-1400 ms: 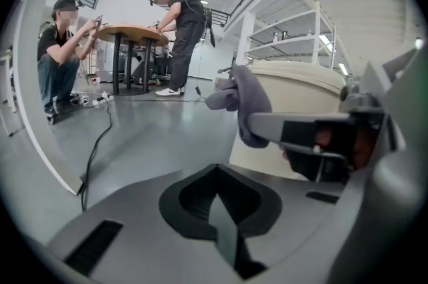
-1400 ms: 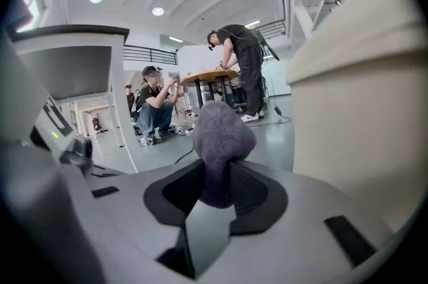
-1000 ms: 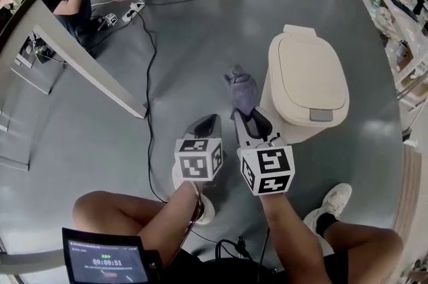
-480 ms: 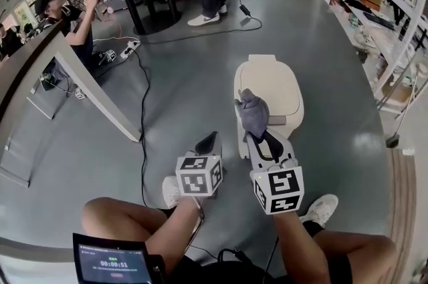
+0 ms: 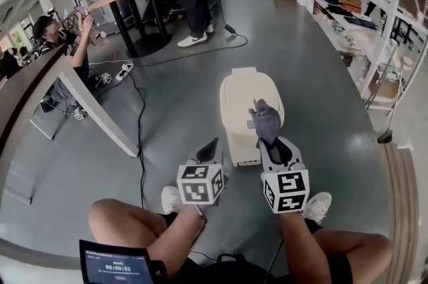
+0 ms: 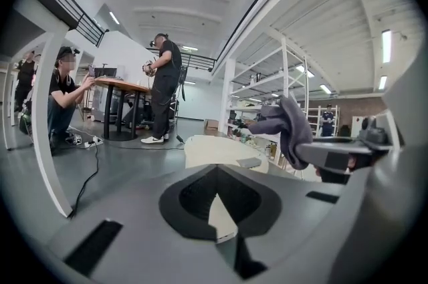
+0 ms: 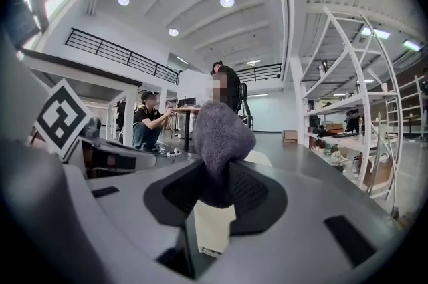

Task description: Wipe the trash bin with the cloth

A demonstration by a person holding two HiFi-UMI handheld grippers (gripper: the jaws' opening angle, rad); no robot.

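Left gripper (image 5: 208, 146): low in head view, about 6 o'clock from centre, jaws pointing 12 o'clock. Jaw tips together, nothing between them. Marker cube (image 5: 200, 184) at rear, bare left forearm (image 5: 175, 230) running back toward 7 o'clock.

Right gripper (image 5: 272, 145): beside left one at its 3 o'clock, apart from it, reaching slightly further forward, pointing 12 o'clock. Jaws clamped on grey cloth (image 5: 266, 121), which bunches up past tips. Right forearm (image 5: 295, 239) runs back toward 6 o'clock.

Bare knees bent either side of arms.
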